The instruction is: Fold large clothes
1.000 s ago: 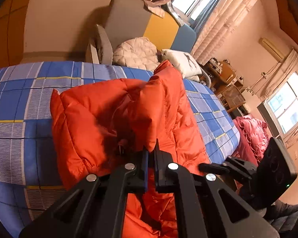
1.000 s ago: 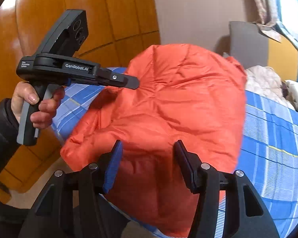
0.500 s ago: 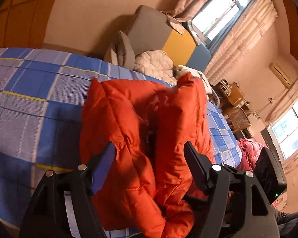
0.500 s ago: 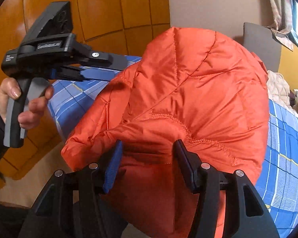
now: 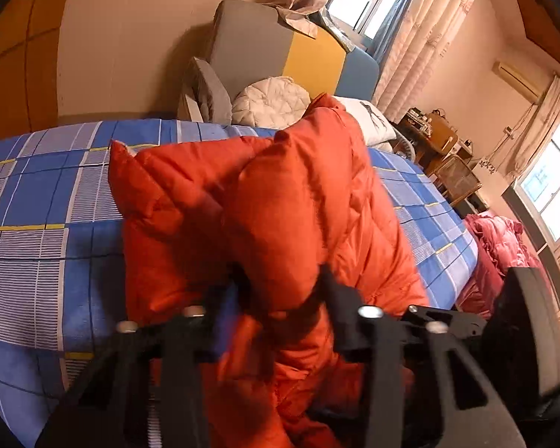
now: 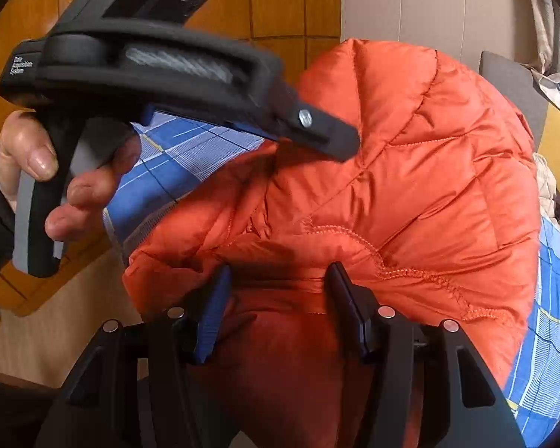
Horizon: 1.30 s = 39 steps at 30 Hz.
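An orange puffer jacket (image 5: 280,209) lies bunched on the blue checked bed (image 5: 37,224), part hanging over the near edge. My left gripper (image 5: 280,291) is open with a puffy fold between its jaws; the view is blurred. In the right wrist view the jacket (image 6: 410,186) bulges up close. My right gripper (image 6: 276,298) is open, its fingers either side of the jacket's lower hem. The left gripper (image 6: 328,138) shows there too, its tip against the jacket's upper left.
A grey, yellow and blue headboard (image 5: 280,52) with white pillows (image 5: 268,100) stands at the far end of the bed. A pink quilt (image 5: 504,239) lies to the right. Wooden wardrobe doors (image 6: 272,0) rise behind the left gripper.
My left gripper let go of the jacket and opened, then moved in closer over a fold. The right gripper stayed open and moved closer to the jacket.
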Each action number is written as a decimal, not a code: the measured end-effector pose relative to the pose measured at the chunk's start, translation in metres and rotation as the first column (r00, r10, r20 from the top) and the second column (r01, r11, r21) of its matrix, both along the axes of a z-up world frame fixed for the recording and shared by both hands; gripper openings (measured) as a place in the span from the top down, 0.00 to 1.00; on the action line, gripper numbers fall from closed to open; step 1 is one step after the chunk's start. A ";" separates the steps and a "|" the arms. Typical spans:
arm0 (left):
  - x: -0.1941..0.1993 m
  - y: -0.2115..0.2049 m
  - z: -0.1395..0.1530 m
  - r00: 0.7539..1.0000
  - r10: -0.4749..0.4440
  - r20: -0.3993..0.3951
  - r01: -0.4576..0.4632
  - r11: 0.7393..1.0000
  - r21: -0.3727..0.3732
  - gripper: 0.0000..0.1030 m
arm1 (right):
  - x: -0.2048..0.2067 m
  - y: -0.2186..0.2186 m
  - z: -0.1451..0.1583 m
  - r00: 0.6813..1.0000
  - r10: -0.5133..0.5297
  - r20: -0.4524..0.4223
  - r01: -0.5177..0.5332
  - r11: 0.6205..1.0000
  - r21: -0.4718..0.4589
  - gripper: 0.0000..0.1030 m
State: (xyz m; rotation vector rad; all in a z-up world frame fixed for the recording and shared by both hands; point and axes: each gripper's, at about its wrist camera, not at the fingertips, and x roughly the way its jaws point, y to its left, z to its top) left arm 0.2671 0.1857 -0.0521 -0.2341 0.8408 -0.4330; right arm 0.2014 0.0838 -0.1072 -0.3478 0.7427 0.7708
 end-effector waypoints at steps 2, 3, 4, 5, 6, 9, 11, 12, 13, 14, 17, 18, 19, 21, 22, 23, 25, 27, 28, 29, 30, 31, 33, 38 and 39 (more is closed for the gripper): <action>0.001 0.003 -0.005 1.000 0.012 -0.005 -0.012 1.000 -0.012 0.85 | -0.002 0.003 0.000 1.000 0.010 0.003 -0.010 1.000 -0.006 0.46; 0.000 0.004 -0.008 1.000 0.020 -0.005 -0.020 1.000 -0.015 0.87 | -0.004 0.000 0.003 1.000 0.015 0.005 -0.015 1.000 -0.009 0.46; 0.000 0.006 -0.011 0.999 0.032 -0.009 -0.032 0.999 -0.023 0.90 | -0.006 0.000 0.005 1.000 0.022 0.004 -0.022 1.000 -0.012 0.46; 0.000 0.010 -0.015 0.999 0.047 -0.014 -0.047 0.998 -0.036 0.91 | -0.007 -0.001 0.009 0.999 0.036 -0.006 -0.036 0.999 -0.008 0.46; -0.001 0.012 -0.019 0.998 0.058 -0.020 -0.059 0.997 -0.048 0.91 | -0.012 -0.008 0.011 0.999 0.048 -0.025 -0.048 0.999 0.006 0.46; -0.002 0.023 -0.027 0.996 0.082 -0.036 -0.084 0.994 -0.074 0.91 | -0.016 -0.025 0.035 0.995 0.075 -0.065 -0.070 0.995 0.073 0.46; -0.003 0.031 -0.031 0.994 0.104 -0.044 -0.108 0.991 -0.080 0.91 | -0.019 -0.042 0.050 0.998 0.058 -0.039 -0.054 0.994 0.099 0.46; -0.003 0.034 -0.033 0.993 0.111 -0.046 -0.115 0.990 -0.082 0.91 | -0.019 -0.052 0.057 0.999 0.035 -0.029 -0.032 0.994 0.107 0.46; -0.005 0.036 -0.034 0.991 0.122 -0.047 -0.125 0.989 -0.080 0.91 | -0.018 -0.060 0.060 1.000 0.011 -0.015 -0.010 0.995 0.103 0.46; -0.006 0.036 -0.035 0.991 0.127 -0.046 -0.130 0.989 -0.076 0.91 | -0.017 -0.067 0.061 1.000 -0.008 -0.003 0.009 0.996 0.093 0.46; -0.008 0.030 -0.033 0.990 0.137 -0.036 -0.139 0.989 -0.045 0.91 | -0.009 -0.080 0.056 0.999 -0.047 -0.011 0.047 0.996 0.070 0.46; -0.009 0.026 -0.031 0.989 0.144 -0.027 -0.144 0.989 -0.022 0.91 | -0.010 -0.079 0.055 0.999 -0.052 -0.010 0.053 0.997 0.059 0.46; -0.010 0.024 -0.030 0.989 0.149 -0.019 -0.149 0.989 -0.004 0.91 | -0.011 -0.078 0.053 0.998 -0.056 -0.010 0.056 0.997 0.053 0.46; -0.013 0.016 -0.029 0.986 0.166 -0.001 -0.166 0.985 0.039 0.91 | -0.012 -0.073 0.049 0.998 -0.063 -0.018 0.064 0.997 0.048 0.46; -0.013 0.015 -0.029 0.985 0.171 0.003 -0.171 0.984 0.045 0.91 | -0.011 -0.073 0.047 0.997 -0.068 -0.026 0.069 0.996 0.053 0.46; -0.014 0.013 -0.029 0.984 0.179 0.012 -0.179 0.982 0.056 0.91 | -0.009 -0.073 0.045 0.997 -0.071 -0.031 0.073 0.996 0.056 0.46; -0.016 0.011 -0.030 0.982 0.189 0.031 -0.191 0.979 0.069 0.91 | -0.002 -0.068 0.036 0.996 -0.075 -0.038 0.076 0.996 0.042 0.46; -0.019 0.008 -0.029 0.979 0.200 0.043 -0.203 0.976 0.083 0.91 | 0.002 -0.063 0.024 0.996 -0.076 -0.048 0.078 0.996 0.034 0.46; -0.020 0.005 -0.030 0.977 0.209 0.054 -0.213 0.972 0.094 0.91 | 0.003 -0.063 0.021 0.996 -0.076 -0.047 0.078 0.997 0.031 0.46; -0.021 0.004 -0.030 0.975 0.212 0.061 -0.217 0.971 0.103 0.91 | 0.004 -0.064 0.020 0.995 -0.078 -0.055 0.080 0.996 0.032 0.46; -0.023 0.002 -0.030 0.974 0.217 0.072 -0.224 0.968 0.116 0.91 | 0.006 -0.064 0.019 0.995 -0.077 -0.060 0.079 0.996 0.031 0.46; -0.023 0.001 -0.030 0.971 0.225 0.078 -0.233 0.965 0.121 0.90 | 0.007 -0.065 0.022 0.995 -0.071 -0.066 0.073 0.997 0.030 0.46; -0.025 0.000 -0.030 0.969 0.232 0.087 -0.242 0.962 0.127 0.90 | 0.010 -0.072 0.033 0.992 -0.058 -0.112 0.066 0.995 0.068 0.46; -0.027 0.000 -0.029 0.965 0.244 0.100 -0.255 0.959 0.125 0.90 | 0.035 -0.120 0.063 0.975 -0.129 -0.180 0.171 0.955 0.243 0.08; -0.027 0.000 -0.029 0.965 0.242 0.104 -0.255 0.958 0.129 0.90 | 0.044 -0.130 0.063 0.967 -0.152 -0.206 0.204 0.944 0.261 0.08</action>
